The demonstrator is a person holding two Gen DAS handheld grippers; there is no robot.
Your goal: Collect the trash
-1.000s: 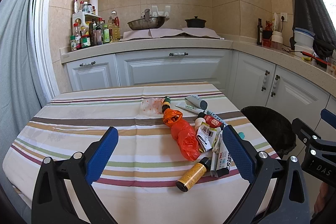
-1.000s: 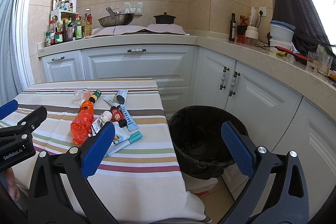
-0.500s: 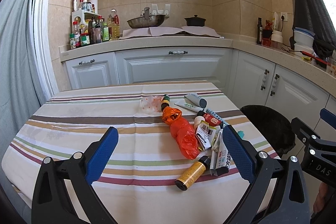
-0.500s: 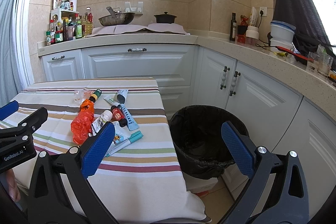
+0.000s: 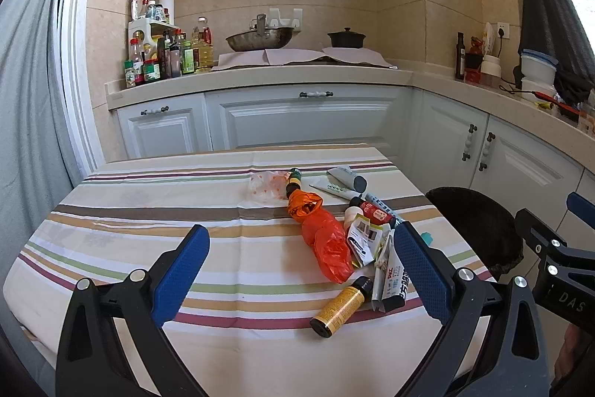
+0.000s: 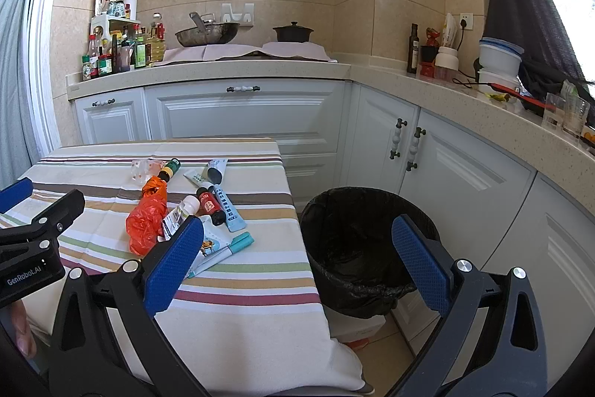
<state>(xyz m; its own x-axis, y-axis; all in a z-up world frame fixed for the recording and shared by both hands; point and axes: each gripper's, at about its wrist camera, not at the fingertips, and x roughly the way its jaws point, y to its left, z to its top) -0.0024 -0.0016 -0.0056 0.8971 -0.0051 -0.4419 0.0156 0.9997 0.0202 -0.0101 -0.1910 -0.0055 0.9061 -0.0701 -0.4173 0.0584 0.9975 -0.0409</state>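
Trash pile [image 5: 346,229]: heaped right of centre on striped table [image 5: 148,211]; tubes, small bottles, orange bag [image 5: 323,233].
Nearest item: yellow bottle [image 5: 340,306], lying flat, long axis diagonal, cap pointing away and right.
Left gripper [image 5: 301,281]: jaws wide apart, empty; bottle just ahead, between fingers' span.
Right gripper [image 6: 297,263]: jaws apart, empty; farther, nearer black bin [image 6: 357,248].
Bin contents: probably none; lining dark.
Nearer arm: left.

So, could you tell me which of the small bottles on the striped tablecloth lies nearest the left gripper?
The yellow-labelled bottle with the black cap; the others lie farther back.
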